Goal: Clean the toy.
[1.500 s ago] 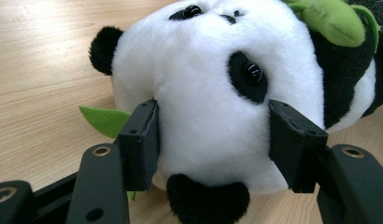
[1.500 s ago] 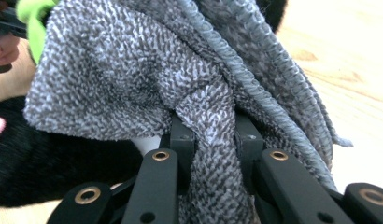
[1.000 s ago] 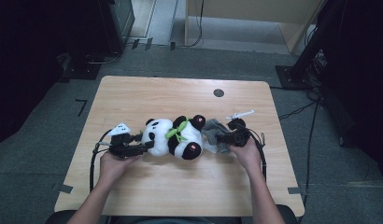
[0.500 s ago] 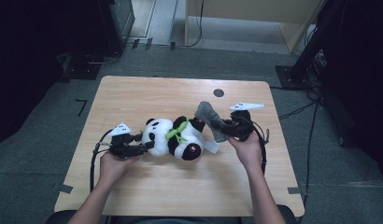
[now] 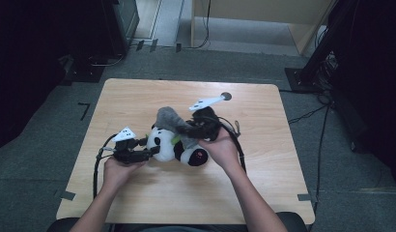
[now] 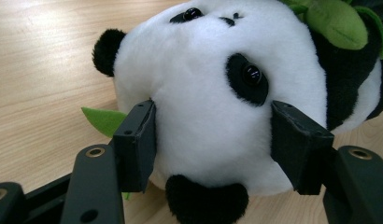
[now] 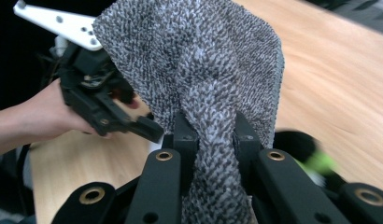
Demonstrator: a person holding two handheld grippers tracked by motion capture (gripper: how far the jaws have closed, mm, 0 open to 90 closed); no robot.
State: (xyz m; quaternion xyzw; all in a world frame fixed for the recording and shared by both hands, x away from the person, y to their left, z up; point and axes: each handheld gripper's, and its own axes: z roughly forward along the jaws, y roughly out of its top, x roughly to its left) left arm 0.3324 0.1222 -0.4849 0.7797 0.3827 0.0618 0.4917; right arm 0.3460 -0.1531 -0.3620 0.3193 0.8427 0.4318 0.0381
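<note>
Since the earlier frame, the right gripper has been lifted and carried inward over the plush panda, its jaws pinched shut on the grey knitted cloth, which is raised above the toy. The left gripper is kept at the panda's white head; its jaws have just been opening, yet the pads are seen against the fur on both sides. The panda is lying on the wooden table, near its middle.

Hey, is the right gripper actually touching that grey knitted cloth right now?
Touching. The right gripper view shows the right gripper with both jaws shut on a pinched fold of the grey knitted cloth, no gap either side.
</note>
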